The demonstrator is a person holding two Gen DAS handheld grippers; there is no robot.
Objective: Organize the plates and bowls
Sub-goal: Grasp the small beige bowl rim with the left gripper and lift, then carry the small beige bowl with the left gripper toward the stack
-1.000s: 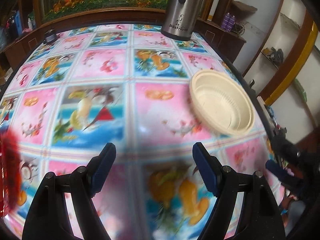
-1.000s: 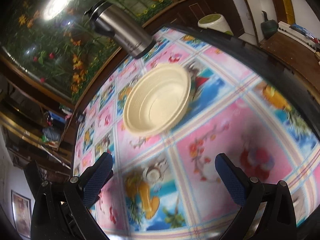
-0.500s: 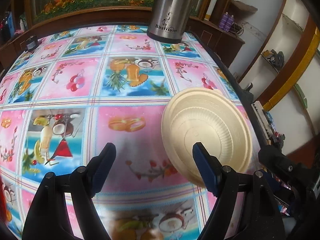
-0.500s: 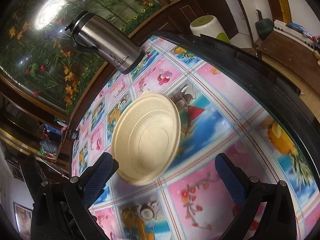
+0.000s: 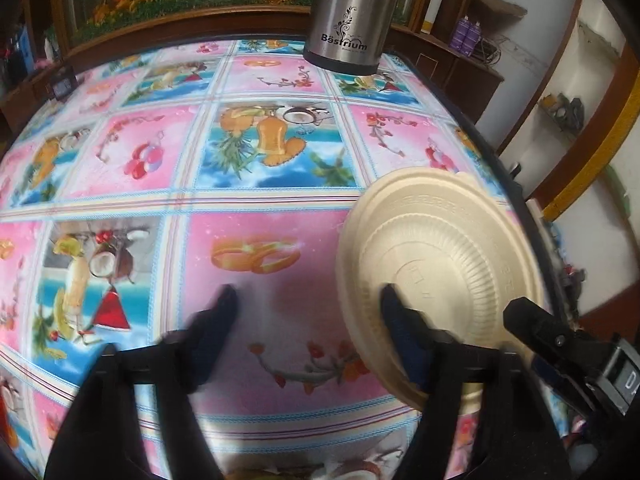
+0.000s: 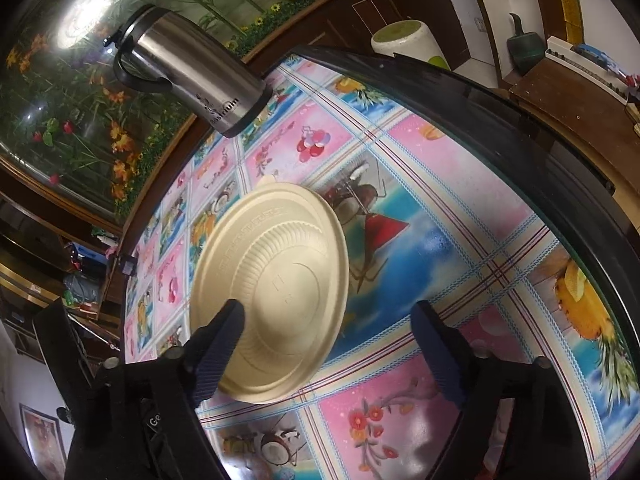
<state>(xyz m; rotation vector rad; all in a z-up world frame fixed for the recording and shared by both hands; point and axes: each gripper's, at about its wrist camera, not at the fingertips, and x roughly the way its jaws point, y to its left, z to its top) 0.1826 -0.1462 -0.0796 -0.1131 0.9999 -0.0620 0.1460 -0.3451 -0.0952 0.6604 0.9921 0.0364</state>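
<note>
A: Where is the bowl (image 5: 448, 264) sitting?

B: On the table (image 5: 256, 200), near its right-hand rim, on the patterned oilcloth of pink and blue fruit squares. It is cream-coloured and ribbed, with its hollow facing up.

A: And the left gripper (image 5: 308, 304)?

B: Its jaws are spread apart, gripping nothing. The right-side fingertip (image 5: 394, 300) overlaps the bowl's near inner wall in the left wrist view; the other fingertip is over a pink square, well clear of the bowl. Whether the first one actually touches the bowl, I cannot tell (both fingers are smeared by blur).

A: What about the right gripper (image 6: 328, 326)?

B: Also spread wide with nothing between the pads. In the right wrist view its left-side fingertip (image 6: 226, 322) lies over the near edge of the bowl (image 6: 276, 280), while the other fingertip is over the oilcloth, off to the side of the bowl. Contact there is likewise uncertain.

A: Anything else on the table?

B: A steel vacuum flask (image 5: 346, 12) with a black handle stands upright at the far edge, well apart from the bowl. The right wrist view shows the flask (image 6: 192, 70) too, and the table's dark rim (image 6: 500, 120) curving round.

A: Can one gripper be seen from the other?

B: Yes, the right gripper's black body pokes into the left wrist view's lower right corner, just beside the bowl.
</note>
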